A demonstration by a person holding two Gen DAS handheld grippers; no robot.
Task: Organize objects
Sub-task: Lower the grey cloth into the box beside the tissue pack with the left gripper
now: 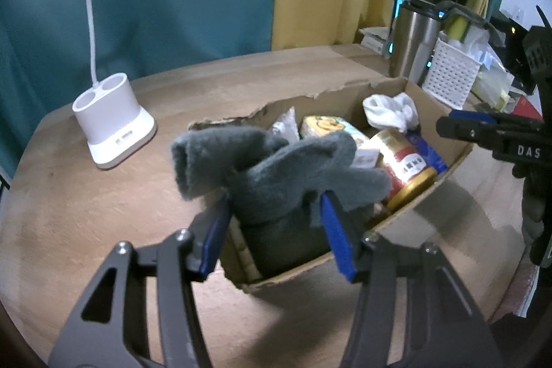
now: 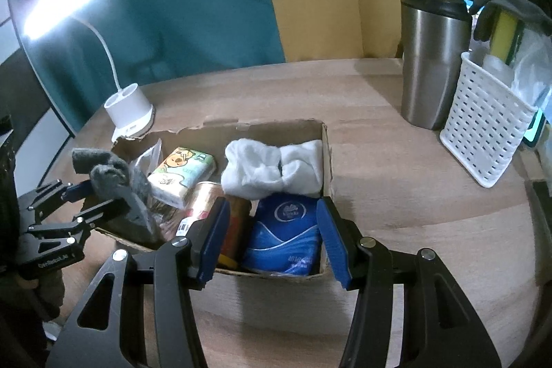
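The left gripper [image 1: 276, 223], jaws spread, lets a grey sock [image 1: 276, 168] sag into the cardboard box [image 1: 438, 111] at its 7 o'clock corner. The right gripper [image 2: 272, 237] hovers spread and empty; next, probably, clearing the sock

Crowded cardboard box [image 2: 327, 140]; bare table [image 2: 396, 195] between it and white basket [image 2: 483, 133].

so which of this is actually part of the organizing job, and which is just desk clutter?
In play:
- cardboard box
- grey glove between the left tool's open pads, over the box
- in the box: white socks, blue tissue pack, cartoon tissue pack, red-and-gold can
- right tool, empty

Just lying about:
- desk lamp
- steel tumbler
- white basket
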